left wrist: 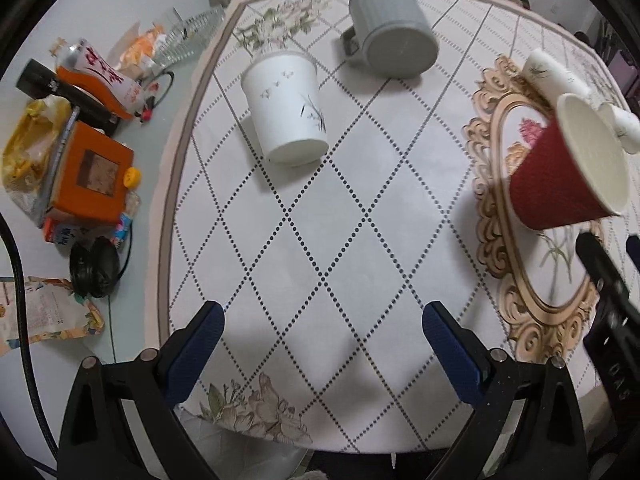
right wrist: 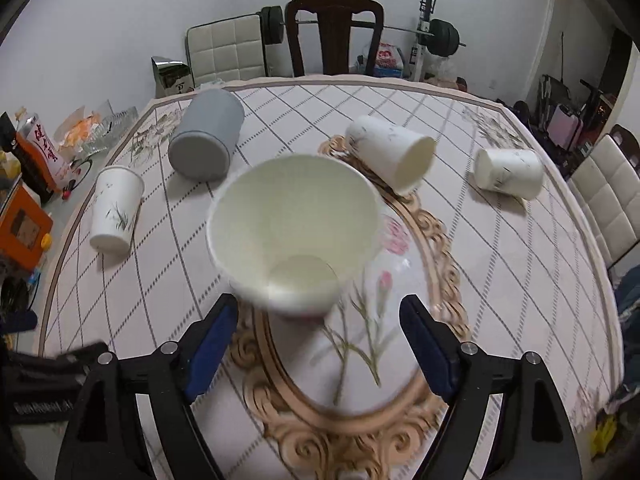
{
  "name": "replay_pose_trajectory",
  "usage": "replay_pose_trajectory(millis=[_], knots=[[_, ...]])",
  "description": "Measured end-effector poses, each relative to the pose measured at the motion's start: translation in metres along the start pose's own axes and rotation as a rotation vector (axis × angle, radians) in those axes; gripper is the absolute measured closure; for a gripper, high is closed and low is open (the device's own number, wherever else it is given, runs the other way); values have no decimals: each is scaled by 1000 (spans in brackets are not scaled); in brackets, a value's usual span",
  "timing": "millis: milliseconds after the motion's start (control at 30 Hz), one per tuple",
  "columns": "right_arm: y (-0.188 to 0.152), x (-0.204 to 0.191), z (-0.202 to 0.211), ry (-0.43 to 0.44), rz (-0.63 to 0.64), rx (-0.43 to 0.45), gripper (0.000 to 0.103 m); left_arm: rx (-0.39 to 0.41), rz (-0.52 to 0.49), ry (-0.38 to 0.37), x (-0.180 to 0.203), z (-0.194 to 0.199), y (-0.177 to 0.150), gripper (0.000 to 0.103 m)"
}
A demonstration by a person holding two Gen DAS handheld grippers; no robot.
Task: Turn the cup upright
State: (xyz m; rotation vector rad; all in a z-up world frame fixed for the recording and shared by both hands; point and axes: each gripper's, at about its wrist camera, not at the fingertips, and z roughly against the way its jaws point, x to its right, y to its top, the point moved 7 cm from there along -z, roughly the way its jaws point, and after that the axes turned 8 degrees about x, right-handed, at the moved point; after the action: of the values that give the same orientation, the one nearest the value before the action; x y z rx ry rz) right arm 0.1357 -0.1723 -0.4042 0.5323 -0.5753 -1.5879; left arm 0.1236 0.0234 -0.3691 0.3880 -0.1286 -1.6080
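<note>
Already the red paper cup [left wrist: 560, 184] stands mouth-up, slightly tilted, on the counter [right wrist: 500, 280] just ahead of the right gripper [right wrist: 316, 328], whose fingers are spread and off it. The left gripper [left wrist: 320, 344] hangs open, well apart. Little appears left.

Tilted cup [right wrist: 294, 236] on the oval medallion [right wrist: 436, 392] at mid-table, just ahead of the right gripper [right wrist: 316, 344]. Behind it to the right, two cups [right wrist: 394, 154] [right wrist: 508, 174] on their sides; behind left, mug [right wrist: 206, 140] overturned; far left, inverted cup [right wrist: 116, 210] near the table edge [right wrist: 60, 248].
</note>
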Motion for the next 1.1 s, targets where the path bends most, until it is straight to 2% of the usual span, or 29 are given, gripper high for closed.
replay_pose_trajectory(millis=[100,233,333,567,733,1100], knots=[[-4,10,22,-8,-9,-16,14,38,3,2,1,25,-3,2],[2,27,60,-52,-19,-18,0,94,17,0,6,66,-2,2],[13,42,101,-91,-20,-14,0,150,39,-16,11,108,-6,2],[46,62,201,-95,1,46,0,290,60,-39,18,206,-14,2],[56,73,262,-80,13,77,0,383,55,-68,25,262,-25,2],[67,92,360,-81,14,167,0,478,83,-101,27,328,-43,2]])
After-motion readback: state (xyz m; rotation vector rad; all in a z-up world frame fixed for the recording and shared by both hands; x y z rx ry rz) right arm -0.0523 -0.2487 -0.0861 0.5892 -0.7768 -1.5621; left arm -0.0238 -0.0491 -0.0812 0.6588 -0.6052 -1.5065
